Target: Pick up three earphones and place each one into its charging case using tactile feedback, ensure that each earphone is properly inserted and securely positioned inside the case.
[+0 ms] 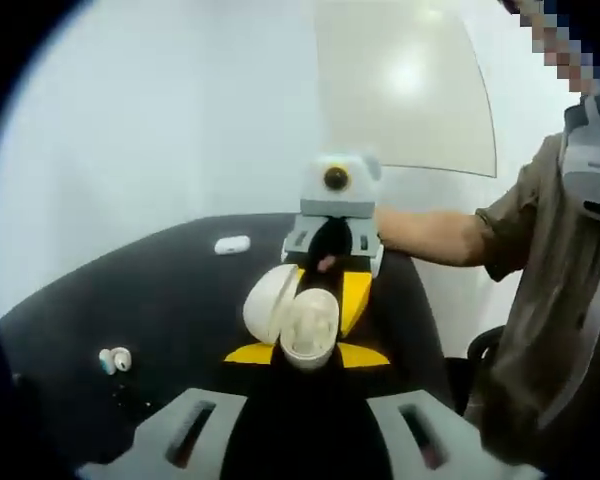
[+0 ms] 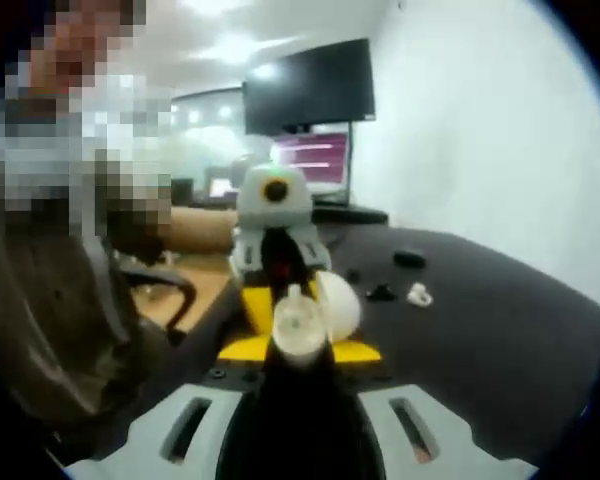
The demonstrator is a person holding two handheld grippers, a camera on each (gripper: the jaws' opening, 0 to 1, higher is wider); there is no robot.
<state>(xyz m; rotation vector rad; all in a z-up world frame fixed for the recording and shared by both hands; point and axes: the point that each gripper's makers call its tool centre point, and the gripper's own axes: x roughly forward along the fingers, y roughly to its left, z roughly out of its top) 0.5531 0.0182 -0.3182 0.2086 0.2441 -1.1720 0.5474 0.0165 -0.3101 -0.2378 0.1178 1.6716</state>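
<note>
— Where's the charging case [image 1: 310, 325]?

— Held up above the black tabletop [image 1: 130, 300], about midway across it. In the left gripper view it sits right between the yellow tips of the left gripper [image 1: 308, 353], lid [image 1: 268, 300] swung open to one side, the open cavity facing the camera.

— So the left gripper has it?

— Yes, its jaws are pressed in on the lower part of the case body, one tip on each side, touching.

— And the right gripper [image 2: 300, 349]?

— It faces the left one from the far side, and its yellow fingers [image 1: 355, 298] reach down to the same case. In the right gripper view its tips flank the white body closely. Whether it is pinching the case itself or an earphone seated in it, I can't tell; the part between the tips is blurred.

— Anything on the table?

— A loose earphone [image 1: 115, 360], white with a teal tip, lies near the tabletop's near left edge in the left gripper view, well apart from the case. A second white case [image 1: 232, 244], closed, rests near the far edge. The right gripper view shows another white earphone [image 2: 418, 294] beside a small black item [image 2: 380, 293].

— And the person?

— A forearm [image 1: 430, 238] reaches in behind the right gripper.
</note>
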